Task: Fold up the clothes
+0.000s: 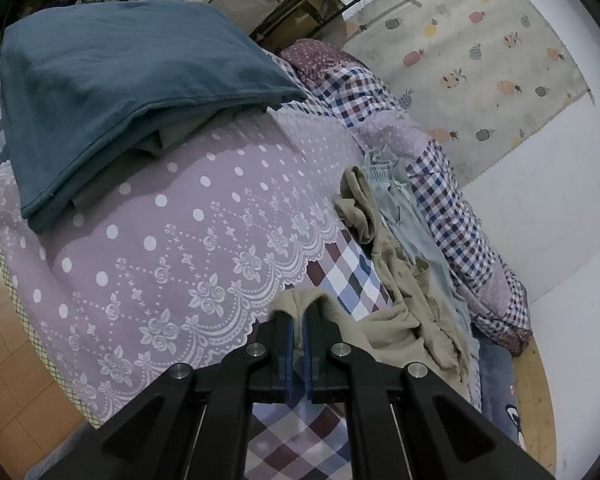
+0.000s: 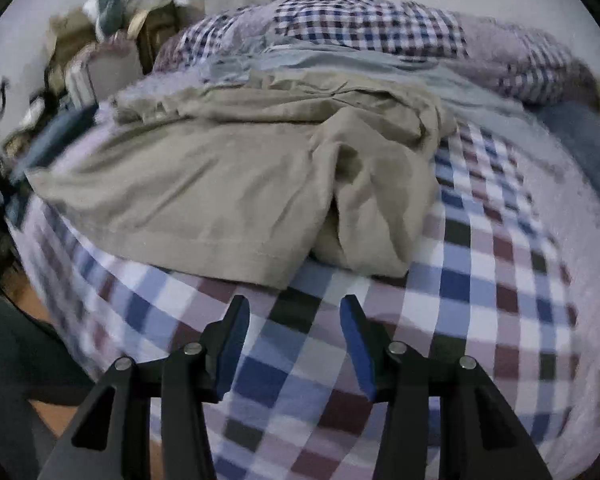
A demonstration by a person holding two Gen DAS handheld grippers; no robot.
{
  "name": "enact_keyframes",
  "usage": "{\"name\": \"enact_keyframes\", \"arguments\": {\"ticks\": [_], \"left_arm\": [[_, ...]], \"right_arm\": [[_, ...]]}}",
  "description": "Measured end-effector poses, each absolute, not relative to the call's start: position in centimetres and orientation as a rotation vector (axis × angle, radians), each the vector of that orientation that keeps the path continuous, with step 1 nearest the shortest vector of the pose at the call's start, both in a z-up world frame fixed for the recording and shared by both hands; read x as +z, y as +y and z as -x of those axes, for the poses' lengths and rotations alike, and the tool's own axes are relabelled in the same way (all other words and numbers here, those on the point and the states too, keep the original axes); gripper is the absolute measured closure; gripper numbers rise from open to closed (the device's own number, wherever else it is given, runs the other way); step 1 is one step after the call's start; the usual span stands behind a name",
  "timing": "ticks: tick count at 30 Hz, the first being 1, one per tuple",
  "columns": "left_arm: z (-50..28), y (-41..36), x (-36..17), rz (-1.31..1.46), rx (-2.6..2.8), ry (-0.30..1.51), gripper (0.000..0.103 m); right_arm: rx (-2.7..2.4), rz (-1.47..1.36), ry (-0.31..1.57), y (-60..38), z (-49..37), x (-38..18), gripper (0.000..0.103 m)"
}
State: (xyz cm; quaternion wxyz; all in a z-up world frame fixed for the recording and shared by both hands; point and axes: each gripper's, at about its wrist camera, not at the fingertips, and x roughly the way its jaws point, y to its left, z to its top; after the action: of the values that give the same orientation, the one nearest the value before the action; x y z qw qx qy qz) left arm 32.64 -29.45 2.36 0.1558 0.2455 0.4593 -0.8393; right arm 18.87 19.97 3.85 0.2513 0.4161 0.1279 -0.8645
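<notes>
A blue folded pile (image 1: 112, 92) sits far left on the bed (image 1: 180, 240). Left tongs (image 1: 299, 312) pinch the khaki garment (image 2: 228, 184), still crumpled; right tongs (image 2: 295, 312) gape wide, empty, near its hem.

From the left wrist we look steeply down along the bed (image 1: 188, 208) toward the wall. From the right wrist we face low and close across it; both share the khaki garment (image 2: 228, 184).
</notes>
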Motion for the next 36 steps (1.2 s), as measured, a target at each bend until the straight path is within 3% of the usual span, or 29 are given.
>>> {"name": "enact_keyframes", "arguments": {"ticks": [7, 17, 26, 36], "left_arm": [[-32.7, -29.6, 2.3, -0.707, -2.403, 1.315, 0.101], [-32.7, -29.7, 2.2, -0.710, -2.393, 1.319, 0.101], [-32.6, -29.5, 2.2, -0.704, -2.368, 1.316, 0.101], [-32.5, -29.7, 1.7, -0.711, -2.336, 1.343, 0.101]], "right_arm": [[-2.501, -1.017, 0.369, 19.2, -18.0, 4.6, 0.059], [-2.886, -0.948, 0.185, 25.6, -17.3, 7.8, 0.059], [-2.653, -1.130, -0.242, 29.3, -16.2, 6.2, 0.058], [-2.579, -1.042, 0.190, 23.3, -16.9, 5.3, 0.058]]}}
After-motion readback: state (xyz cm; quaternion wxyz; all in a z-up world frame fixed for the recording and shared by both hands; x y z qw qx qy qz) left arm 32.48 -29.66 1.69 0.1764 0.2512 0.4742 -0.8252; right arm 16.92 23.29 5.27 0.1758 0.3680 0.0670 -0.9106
